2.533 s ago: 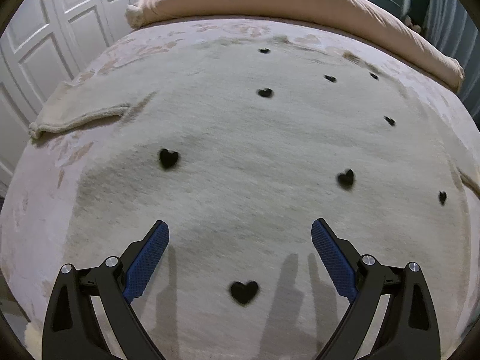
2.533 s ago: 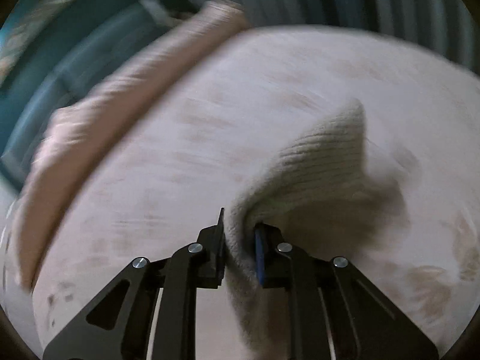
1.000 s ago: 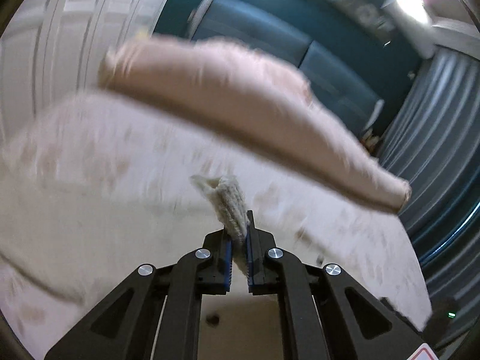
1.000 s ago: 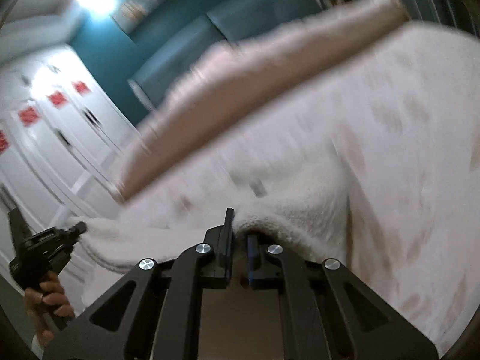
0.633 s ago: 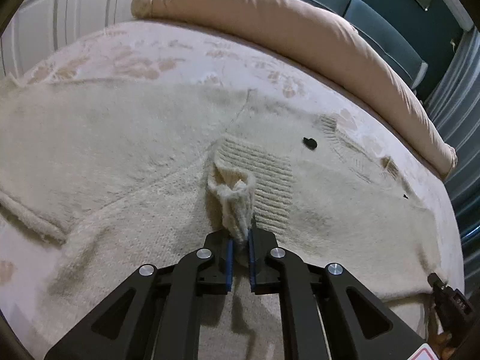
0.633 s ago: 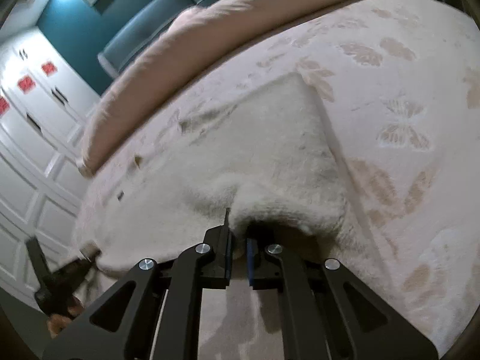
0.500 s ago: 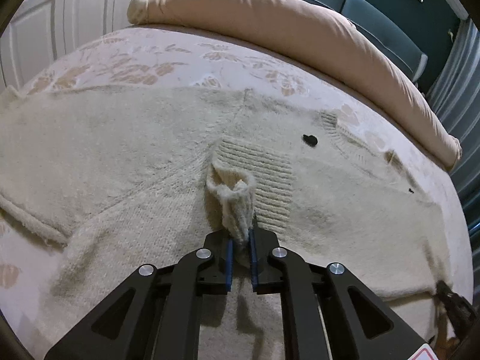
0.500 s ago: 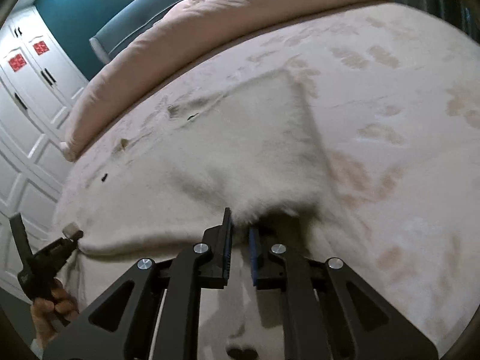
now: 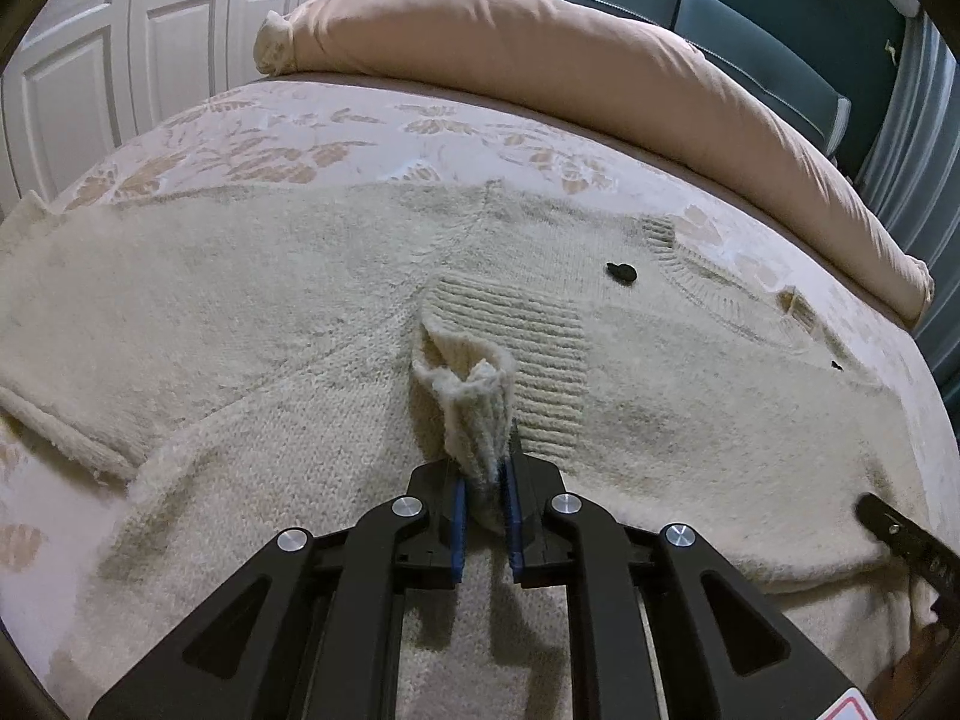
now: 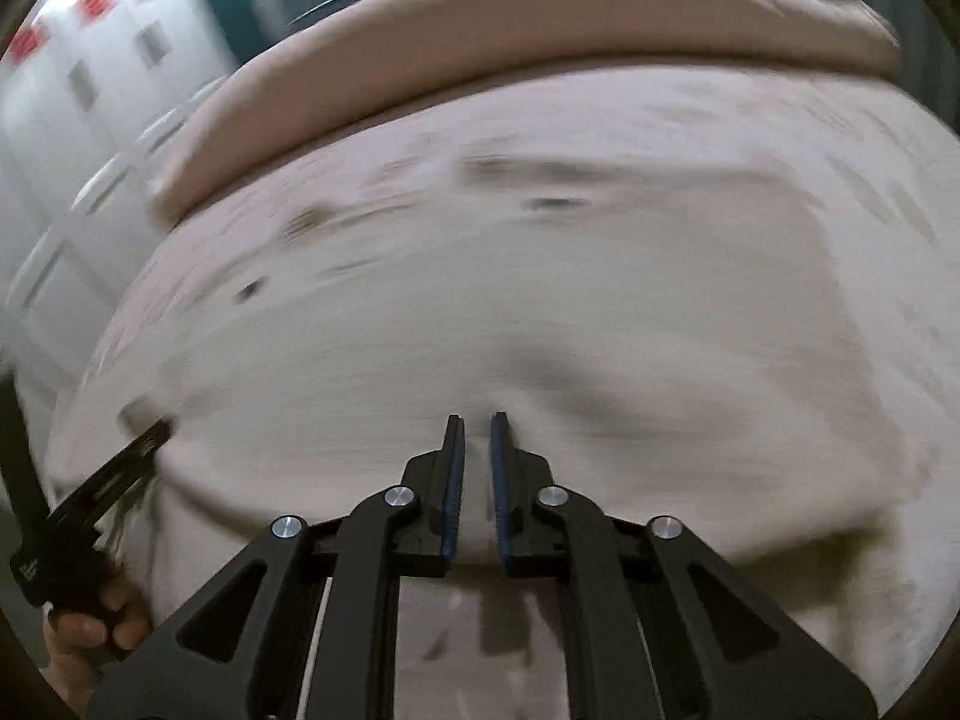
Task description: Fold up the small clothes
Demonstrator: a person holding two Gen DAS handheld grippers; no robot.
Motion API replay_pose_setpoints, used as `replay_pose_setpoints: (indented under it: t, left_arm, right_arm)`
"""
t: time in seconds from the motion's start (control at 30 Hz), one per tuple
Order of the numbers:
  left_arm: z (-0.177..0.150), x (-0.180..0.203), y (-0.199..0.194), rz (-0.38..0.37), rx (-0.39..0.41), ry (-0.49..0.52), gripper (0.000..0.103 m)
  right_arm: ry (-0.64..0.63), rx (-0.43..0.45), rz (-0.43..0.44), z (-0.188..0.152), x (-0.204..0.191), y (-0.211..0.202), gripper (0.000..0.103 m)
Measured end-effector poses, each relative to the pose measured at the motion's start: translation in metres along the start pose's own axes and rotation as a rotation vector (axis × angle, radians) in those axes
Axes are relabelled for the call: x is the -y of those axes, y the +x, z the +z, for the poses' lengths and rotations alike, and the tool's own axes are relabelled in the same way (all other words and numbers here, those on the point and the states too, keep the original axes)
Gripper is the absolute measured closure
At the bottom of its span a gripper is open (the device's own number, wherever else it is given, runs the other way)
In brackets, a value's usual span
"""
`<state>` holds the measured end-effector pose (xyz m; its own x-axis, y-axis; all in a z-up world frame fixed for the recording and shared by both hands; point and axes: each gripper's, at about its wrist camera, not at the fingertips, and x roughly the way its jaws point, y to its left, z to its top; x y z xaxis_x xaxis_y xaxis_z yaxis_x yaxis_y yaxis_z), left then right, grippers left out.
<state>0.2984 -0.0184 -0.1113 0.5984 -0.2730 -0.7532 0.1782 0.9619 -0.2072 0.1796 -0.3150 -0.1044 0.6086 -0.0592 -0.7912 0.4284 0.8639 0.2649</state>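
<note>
item: cream knit sweater (image 9: pixel 252 312), small black hearts, lying spread on the patterned bedspread (image 9: pixel 288 138) directly ahead of both tongs; body folded over, a ribbed cuff (image 9: pixel 474 384) standing up where it is held.

left gripper (image 9: pixel 483 480): pressed together, pinching the ribbed cuff just ahead of its tips; the rest of the sleeve lies flat beneath and to either side.

right gripper (image 10: pixel 477 444): fingers a narrow gap apart, low over the sweater's near edge; view motion-blurred, so whether any knit lies between the pads cannot be told.

other: rolled pink duvet (image 9: pixel 570 48) well beyond the sweater; white panelled doors (image 9: pixel 120 30) far left; the opposite tool is visible at the edge of each view.

risks, judged:
- cuff is bunched in the pinch; laying it down as is would likely leave a lump or twist in the fold.
- loose fuzzy knit may catch on the pads at let-go and drag the sleeve out of line.
- a pull by one tong alone could skew the folded body.
</note>
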Motion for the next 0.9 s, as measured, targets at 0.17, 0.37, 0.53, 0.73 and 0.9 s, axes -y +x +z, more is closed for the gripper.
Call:
replay_pose_setpoints:
  t: [0.17,0.37,0.53,0.73,0.9]
  left_arm:
    - [-0.002,-0.004,0.0,-0.021,0.008,-0.015,0.091]
    - [-0.002,-0.001,0.001,-0.005,0.006,-0.002,0.091]
    - [0.003,-0.011,-0.004,-0.059,-0.013,-0.06,0.082]
    - [0.012,-0.077,-0.067,0.013,0.071,-0.217,0.036]
    - [0.031,-0.195,-0.102,0.199,0.094,-0.338,0.033]
  right_arm:
    - [0.186,0.073,-0.09,0.002,0.074,-0.043,0.103]
    - [0.017,0.04,-0.182,-0.008,0.049,-0.028,0.103]
    - [0.157,0.113,-0.146,-0.022,0.069,-0.057,0.102]
    - [0.033,0.08,-0.133,-0.064,0.043,-0.066,0.085]
    - [0.032,0.085,-0.142,-0.078,0.043,-0.067,0.085]
